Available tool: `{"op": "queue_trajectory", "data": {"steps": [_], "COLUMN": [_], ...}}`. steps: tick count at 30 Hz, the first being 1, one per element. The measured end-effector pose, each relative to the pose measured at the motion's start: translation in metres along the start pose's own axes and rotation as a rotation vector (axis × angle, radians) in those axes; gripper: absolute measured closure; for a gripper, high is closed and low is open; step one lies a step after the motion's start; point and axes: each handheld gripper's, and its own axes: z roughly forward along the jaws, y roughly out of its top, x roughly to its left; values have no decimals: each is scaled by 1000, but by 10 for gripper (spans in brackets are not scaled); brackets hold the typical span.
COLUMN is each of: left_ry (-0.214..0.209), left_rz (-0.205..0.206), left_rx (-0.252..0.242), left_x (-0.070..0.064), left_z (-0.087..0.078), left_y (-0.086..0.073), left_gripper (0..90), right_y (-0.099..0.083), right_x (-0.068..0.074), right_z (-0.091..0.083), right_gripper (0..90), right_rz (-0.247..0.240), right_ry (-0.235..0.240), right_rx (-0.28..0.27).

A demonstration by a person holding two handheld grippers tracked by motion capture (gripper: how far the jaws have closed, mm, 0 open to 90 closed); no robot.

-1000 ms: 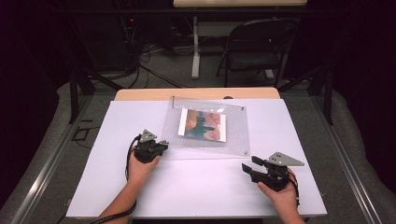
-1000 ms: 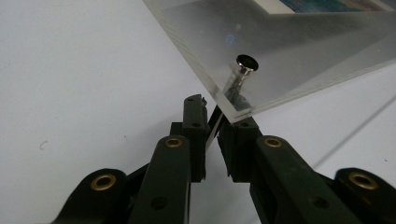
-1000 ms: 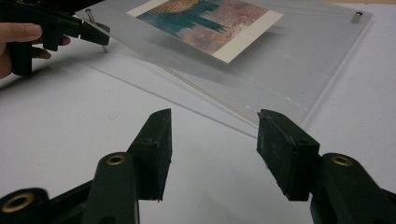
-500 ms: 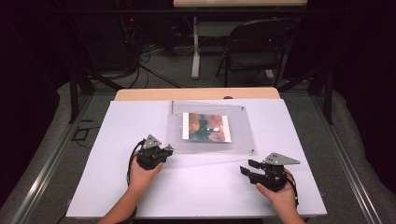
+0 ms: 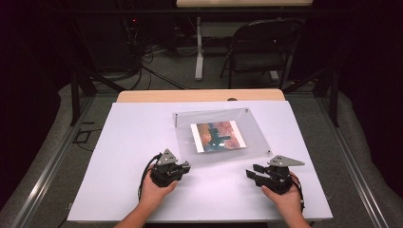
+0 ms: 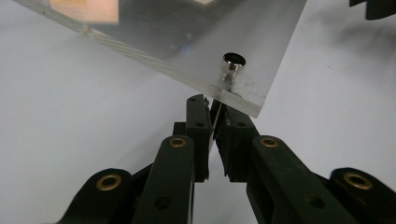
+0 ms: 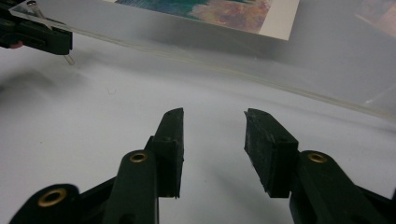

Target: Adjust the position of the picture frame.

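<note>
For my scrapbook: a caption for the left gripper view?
Hand-held gripper pinching a thin pin under the clear frame's corner.

A frame (image 5: pixel 221 137) is laid mid-tabletop (image 5: pixel 133 142), a picture (image 5: pixel 217 136) inside it. The left gripper (image 5: pixel 183 166) is placed at its near left corner; the right gripper (image 5: pixel 252 173) is placed near its near right corner.

Clear glossy acrylic frame (image 5: pixel 219 135), shiny metal standoff (image 6: pixel 232 64), matt white table (image 5: pixel 133 142)
</note>
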Motion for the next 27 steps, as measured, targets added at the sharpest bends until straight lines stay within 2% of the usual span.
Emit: {"op": "queue_trajectory", "data": {"steps": [5,8,13,21,27], "left_ry": [-29,-55,-72,-78,-82], "left_rz": [-8,18,29,28,10], "left_rx": [-1,16,27,23,18], "left_x": [-10,-22,-30,-30,-28], "left_z": [3,9,14,14,2], "left_y": [-1,-3,-5,-6,-11], "left_gripper": [829,830,827,816,738], "right_y": [0,0,0,0,-1], "right_x": [0,-1,-2,-3,-3], "right_z": [1,3,3,2,1], "right_gripper": [634,657,676,665,649], "right_rz": [4,3,13,17,29], "right_ry": [-3,-12,-11,-4,6], "right_rx": [12,18,20,21,8]}}
